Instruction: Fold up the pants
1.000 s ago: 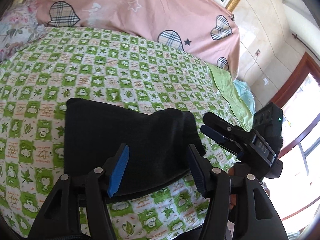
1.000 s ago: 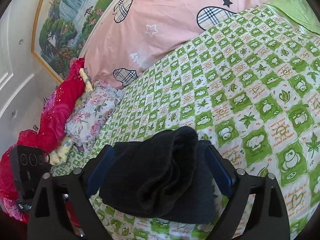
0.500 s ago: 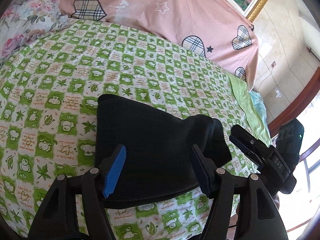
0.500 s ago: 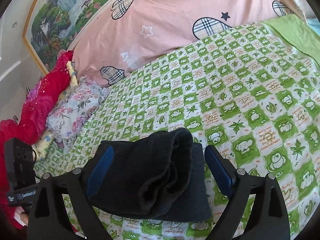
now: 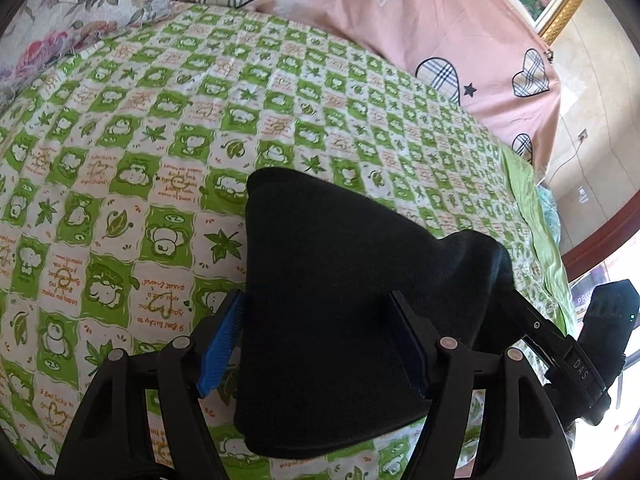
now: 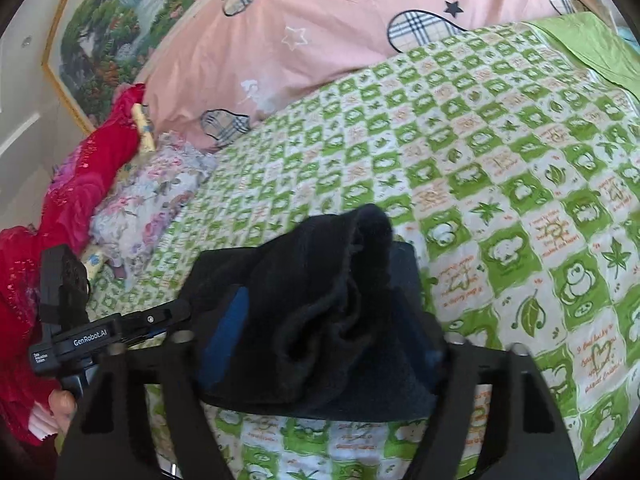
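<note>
Over the last second the folded black pants (image 5: pixel 340 300) on the bed (image 5: pixel 120 160) drew closer between both grippers, left gripper (image 5: pixel 320 344) and right gripper (image 6: pixel 320 336) spread wide around them, unclamped; fold looked nearly finished.

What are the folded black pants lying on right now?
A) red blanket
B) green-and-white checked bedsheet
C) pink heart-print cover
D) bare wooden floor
B: in both wrist views the black pants rest on the green-and-white checked bedsheet, with the pink heart-print cover farther back and the red blanket off at the bed's edge.
</note>
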### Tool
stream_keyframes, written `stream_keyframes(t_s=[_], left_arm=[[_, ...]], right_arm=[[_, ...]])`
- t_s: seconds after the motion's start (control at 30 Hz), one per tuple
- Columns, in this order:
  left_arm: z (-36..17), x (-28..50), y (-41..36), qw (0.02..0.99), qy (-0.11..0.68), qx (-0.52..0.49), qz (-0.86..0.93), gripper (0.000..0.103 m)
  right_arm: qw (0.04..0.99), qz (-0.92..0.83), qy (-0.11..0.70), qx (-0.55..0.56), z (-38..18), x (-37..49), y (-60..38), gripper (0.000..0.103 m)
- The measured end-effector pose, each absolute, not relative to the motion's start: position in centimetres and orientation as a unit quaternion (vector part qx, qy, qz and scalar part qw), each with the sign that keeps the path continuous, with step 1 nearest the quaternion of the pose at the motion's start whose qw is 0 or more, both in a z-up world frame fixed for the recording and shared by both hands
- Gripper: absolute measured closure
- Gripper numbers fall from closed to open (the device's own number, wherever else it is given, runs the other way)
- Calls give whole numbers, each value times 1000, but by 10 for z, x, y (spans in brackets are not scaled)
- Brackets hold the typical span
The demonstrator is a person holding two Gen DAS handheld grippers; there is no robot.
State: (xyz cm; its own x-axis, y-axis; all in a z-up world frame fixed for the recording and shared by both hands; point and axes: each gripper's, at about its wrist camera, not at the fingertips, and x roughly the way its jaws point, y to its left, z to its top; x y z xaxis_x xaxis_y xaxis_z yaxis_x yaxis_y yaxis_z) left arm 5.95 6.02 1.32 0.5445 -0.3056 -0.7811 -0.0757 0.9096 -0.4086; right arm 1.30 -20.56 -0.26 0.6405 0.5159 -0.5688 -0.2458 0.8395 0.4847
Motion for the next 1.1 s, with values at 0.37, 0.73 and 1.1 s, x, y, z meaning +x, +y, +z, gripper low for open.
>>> stream_keyframes(t_s=[0.37,0.73,1.1], left_arm=[[25,65,69,841,475,-241,-99,72],[9,63,52,856,477,-184,-70,41],[7,57,63,854,477,-197,-69,35]], right_arm=[[895,254,318,182,33,6,-206,93],[898,198,369,133,-14,7,-216,98],[899,195,363,147,-11,6,-223,85]])
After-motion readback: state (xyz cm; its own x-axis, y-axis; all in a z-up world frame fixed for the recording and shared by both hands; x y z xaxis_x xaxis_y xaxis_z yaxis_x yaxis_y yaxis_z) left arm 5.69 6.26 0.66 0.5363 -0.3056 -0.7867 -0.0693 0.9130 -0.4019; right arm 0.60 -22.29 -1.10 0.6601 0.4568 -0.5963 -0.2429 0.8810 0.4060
